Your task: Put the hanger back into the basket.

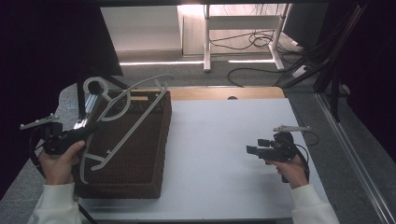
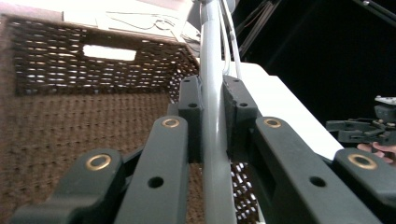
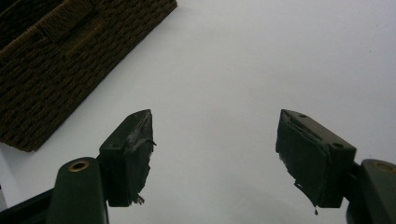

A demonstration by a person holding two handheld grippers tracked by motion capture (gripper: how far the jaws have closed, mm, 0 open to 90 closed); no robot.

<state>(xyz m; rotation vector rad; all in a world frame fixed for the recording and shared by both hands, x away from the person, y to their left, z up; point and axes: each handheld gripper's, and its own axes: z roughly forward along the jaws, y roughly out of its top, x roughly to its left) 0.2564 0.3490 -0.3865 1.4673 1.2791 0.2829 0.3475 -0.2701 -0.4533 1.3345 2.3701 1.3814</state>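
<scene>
A pale plastic clothes hanger [image 1: 132, 126] hangs tilted over a brown woven basket [image 1: 166, 135] on the left of the white table [image 1: 219, 140]. My left gripper [image 1: 91, 128] is shut on one of its bars, at the basket's left side. In the left gripper view the grey bar [image 2: 210, 46] runs up between the pads of my left gripper [image 2: 212, 100], with the basket's inside wall [image 2: 70, 116] behind it. My right gripper [image 1: 250, 150] is held low over the bare table on the right, pointing left. Its jaws [image 3: 215, 154] stand open with nothing between them.
A corner of the basket [image 3: 56, 56] shows at the upper left of the right gripper view. Beyond the table's far edge stand a white desk frame [image 1: 207, 42] and cables [image 1: 261, 42] on the floor. Dark screens flank both sides.
</scene>
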